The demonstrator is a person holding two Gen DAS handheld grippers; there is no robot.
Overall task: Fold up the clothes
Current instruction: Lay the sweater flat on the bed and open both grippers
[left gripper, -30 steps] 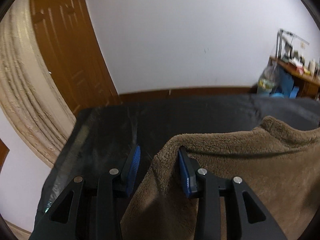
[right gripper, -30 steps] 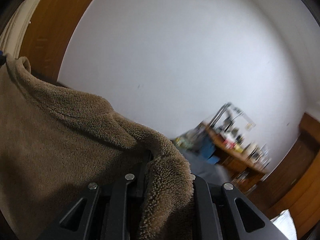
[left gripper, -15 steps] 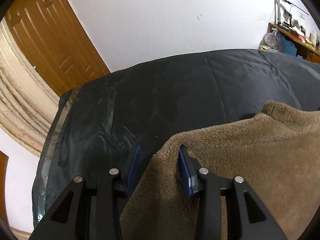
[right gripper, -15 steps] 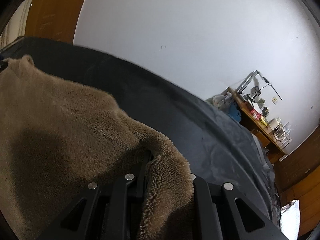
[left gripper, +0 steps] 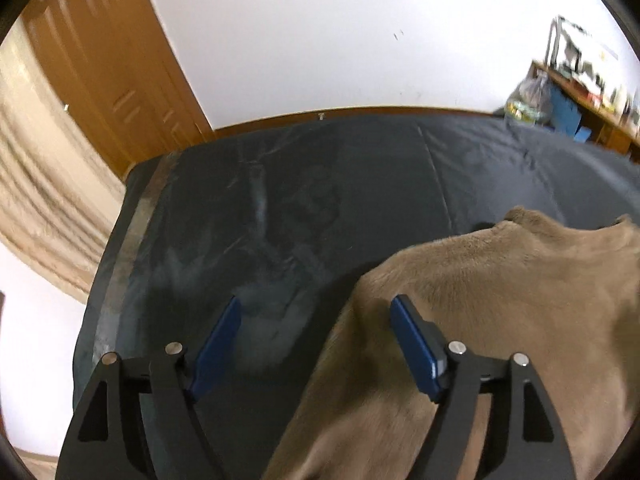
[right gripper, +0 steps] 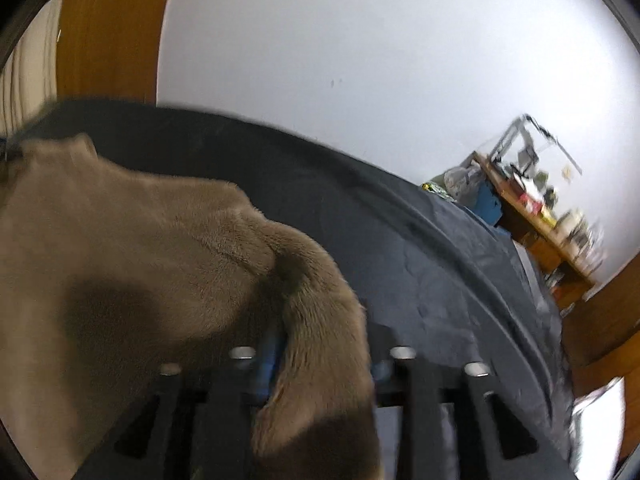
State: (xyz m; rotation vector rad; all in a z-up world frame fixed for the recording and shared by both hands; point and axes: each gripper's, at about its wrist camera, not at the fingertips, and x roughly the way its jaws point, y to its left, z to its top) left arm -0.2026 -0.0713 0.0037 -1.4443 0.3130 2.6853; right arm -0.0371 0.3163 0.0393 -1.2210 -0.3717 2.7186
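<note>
A brown fleece garment (left gripper: 500, 312) lies on the dark bed cover (left gripper: 340, 184), filling the lower right of the left wrist view. My left gripper (left gripper: 316, 300) is opening over the garment's left edge. The cloth runs between the jaws close to the right blue pad (left gripper: 416, 344), and neither pad presses it. In the right wrist view the same garment (right gripper: 140, 240) spreads to the left, and a thick fold of it hangs loosely through my right gripper (right gripper: 326, 348). Those jaws are opening too, and their pads are mostly hidden by fleece.
The bed cover (right gripper: 440, 264) reaches to a white wall. A wooden door (left gripper: 108, 80) and a beige curtain (left gripper: 36, 200) stand at the left. A cluttered desk (left gripper: 584, 84) with bags beside it stands at the far right, and it shows as a desk (right gripper: 536, 208) in the right wrist view.
Both pairs of jaws have spread apart and let go of the fleece. The garment's edge has slid off the left gripper's left pad towards the right one. Both views are motion-blurred.
</note>
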